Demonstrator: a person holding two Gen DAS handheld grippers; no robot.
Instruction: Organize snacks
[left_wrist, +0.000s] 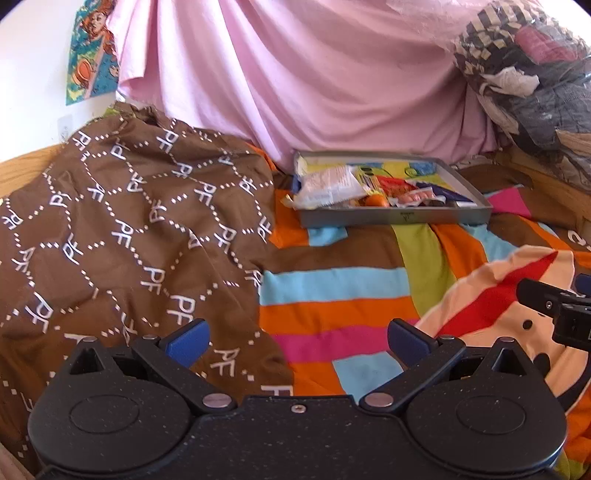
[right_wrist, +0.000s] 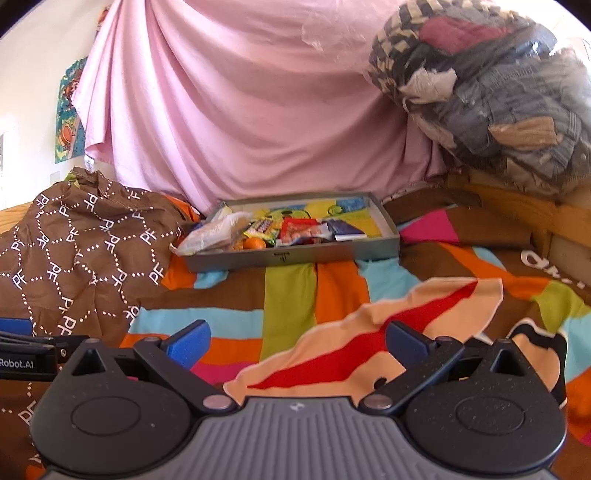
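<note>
Hovering low over the bed (right_wrist: 295, 295), both grippers are standing well short of the grey tray (right_wrist: 295, 256) that is holding the snacks. The left gripper (left_wrist: 297, 341) and the right gripper (right_wrist: 297, 341) are each showing their blue pads spread wide with nothing between them.

The snacks are lying heaped in the tray's near half: a clear white-printed packet (right_wrist: 212, 232) overhanging the left rim, a small orange fruit (right_wrist: 255, 243), bright candy wrappers (right_wrist: 295, 229) and a dark blue packet (right_wrist: 345, 229). This jumble is fitting either a sorting under way or items merely gathered; the pictures are not settling which.

Any further handling is calling for a reach forward and a narrow pinch on one wrapper.

Legible writing: "PF" repeating on the brown cloth (right_wrist: 74, 251); "Robot.AI" on the left gripper's side. Wrapper print is too small to read.
</note>
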